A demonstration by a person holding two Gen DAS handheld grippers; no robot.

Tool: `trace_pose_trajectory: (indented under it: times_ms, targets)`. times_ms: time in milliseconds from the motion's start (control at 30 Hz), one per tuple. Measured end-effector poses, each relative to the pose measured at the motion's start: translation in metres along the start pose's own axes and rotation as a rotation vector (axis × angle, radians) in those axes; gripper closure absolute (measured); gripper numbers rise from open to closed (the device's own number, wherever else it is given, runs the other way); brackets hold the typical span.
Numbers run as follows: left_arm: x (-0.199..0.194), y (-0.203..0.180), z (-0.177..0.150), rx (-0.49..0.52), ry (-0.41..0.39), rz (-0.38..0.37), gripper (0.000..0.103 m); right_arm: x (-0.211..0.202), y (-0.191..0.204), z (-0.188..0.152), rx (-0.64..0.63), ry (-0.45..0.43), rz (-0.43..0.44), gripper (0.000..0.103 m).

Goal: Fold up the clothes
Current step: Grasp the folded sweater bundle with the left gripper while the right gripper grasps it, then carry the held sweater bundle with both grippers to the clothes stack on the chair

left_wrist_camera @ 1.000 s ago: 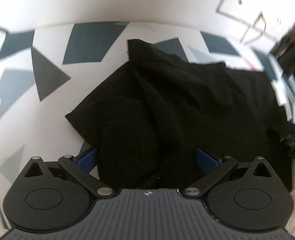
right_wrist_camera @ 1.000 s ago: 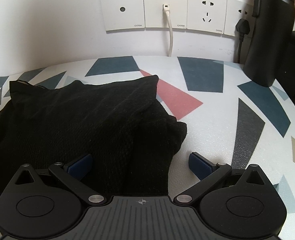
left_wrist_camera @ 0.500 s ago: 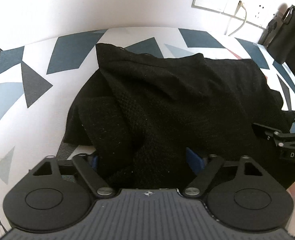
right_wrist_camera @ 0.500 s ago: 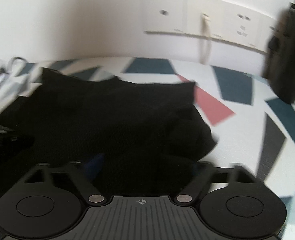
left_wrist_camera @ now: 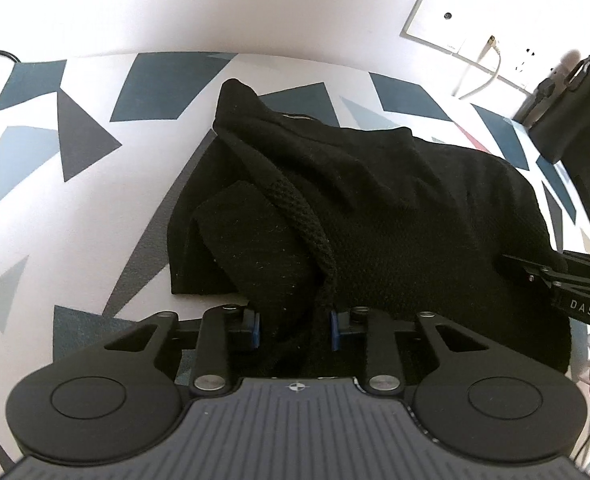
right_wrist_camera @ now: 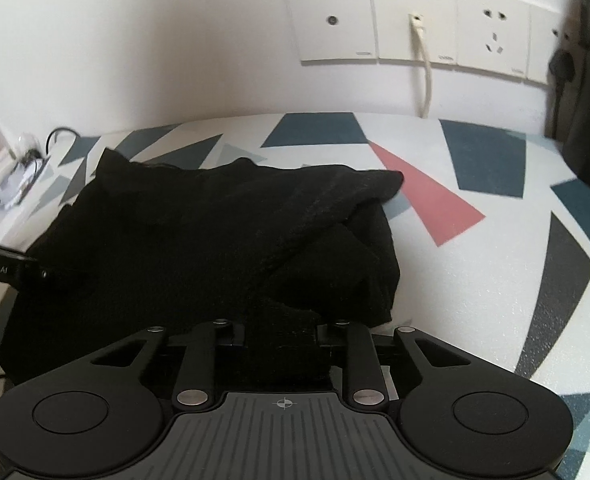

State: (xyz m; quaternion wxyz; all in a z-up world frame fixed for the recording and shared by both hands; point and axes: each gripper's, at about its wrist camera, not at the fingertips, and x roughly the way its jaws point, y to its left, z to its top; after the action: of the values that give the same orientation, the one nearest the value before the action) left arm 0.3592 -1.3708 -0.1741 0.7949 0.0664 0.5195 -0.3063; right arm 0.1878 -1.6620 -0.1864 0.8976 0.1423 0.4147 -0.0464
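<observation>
Black knitted garment [left_wrist_camera: 395, 216], loosely bunched, lies on the white worktop with blue, grey and red triangles [left_wrist_camera: 75, 208], its far corners pointing at the wall.

Your left hand-held gripper [left_wrist_camera: 295, 330] is nearly closed, blue pads pinching a bunched fold at the garment's near-left edge. Your right hand-held gripper [right_wrist_camera: 281, 330] is drawn in the same way on cloth at the near-right edge; its pads are hidden under the knit.

Handling, as a judgement: soft, limp, open-weave, fairly thick and light. It will sag and stretch between your two holds, and loops could snag on the fingers. Take it at the hem corners, through a single layer if you can; the present holds look to gather several layers, which may fold unevenly.

Black bottle [left_wrist_camera: 567, 108] stands far right, well apart.
</observation>
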Motion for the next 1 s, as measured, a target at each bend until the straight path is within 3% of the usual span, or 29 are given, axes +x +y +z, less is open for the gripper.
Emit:
trace_pose_trajectory:
  times_ms: [167,367,567,733,1000]
  targets:
    - [0.003,-0.019,-0.003,0.049,0.024,0.005,0.073,0.003,0.025,-0.001,-0.073,0.035,0.056,0.083]
    - [0.005,-0.030,-0.012,0.023,0.029,-0.061,0.073,0.011,0.062,-0.005,-0.109,0.060,0.164,0.083]
    - [-0.004,-0.025,-0.025,-0.038,0.050,-0.082,0.076,0.010,0.075,-0.006,-0.084,0.095,0.205,0.085]
    - [-0.023,-0.023,-0.048,-0.018,0.023,-0.049,0.079,0.000,0.095,-0.017,-0.109,0.115,0.226,0.085]
    - [-0.075,0.012,-0.076,-0.086,-0.051,-0.072,0.080,-0.024,0.148,-0.024,-0.134,0.097,0.262,0.086]
